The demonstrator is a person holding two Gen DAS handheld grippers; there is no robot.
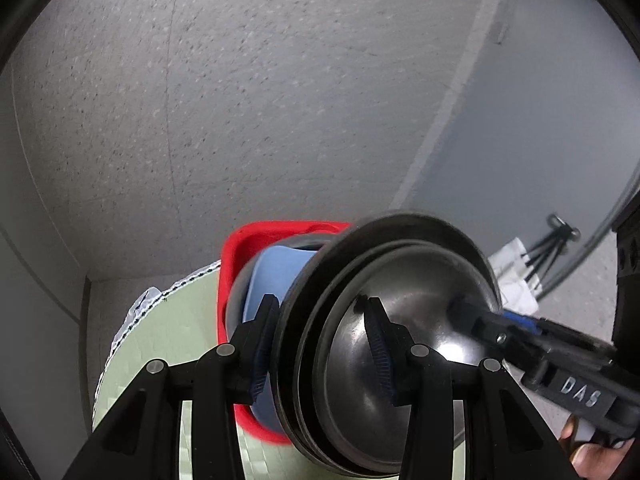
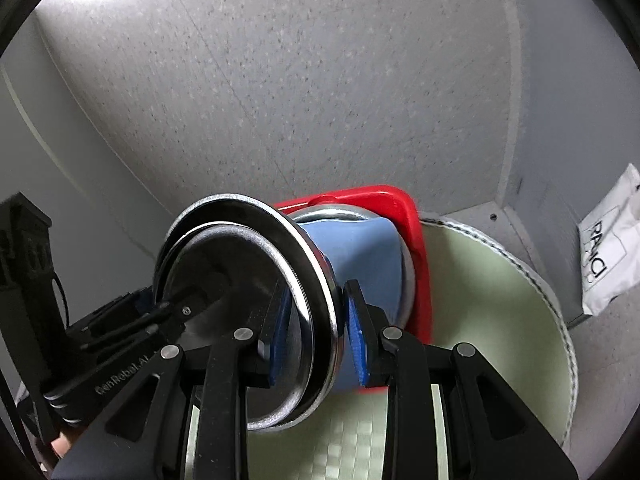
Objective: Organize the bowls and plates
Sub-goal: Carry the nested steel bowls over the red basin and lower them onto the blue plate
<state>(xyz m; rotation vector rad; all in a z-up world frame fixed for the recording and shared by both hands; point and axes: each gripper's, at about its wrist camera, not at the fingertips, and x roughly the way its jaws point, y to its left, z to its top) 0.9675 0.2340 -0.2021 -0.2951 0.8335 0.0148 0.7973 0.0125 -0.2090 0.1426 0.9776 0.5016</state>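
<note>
Both grippers, left gripper (image 1: 320, 344) and right gripper (image 2: 318, 340), clamp the steel bowl (image 1: 400, 320) rim (dishes nested); next we lower the stack onto the green mat (image 2: 480, 320).

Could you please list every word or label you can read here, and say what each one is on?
"DAS" on the right gripper, seen from the left wrist.
"GenRebel.AI", last letters uncertain, on the left gripper, seen from the right wrist.
"PANCI", an unsure reading of sideways print, on the white bag; the smaller print beneath it is too small to read.
</note>
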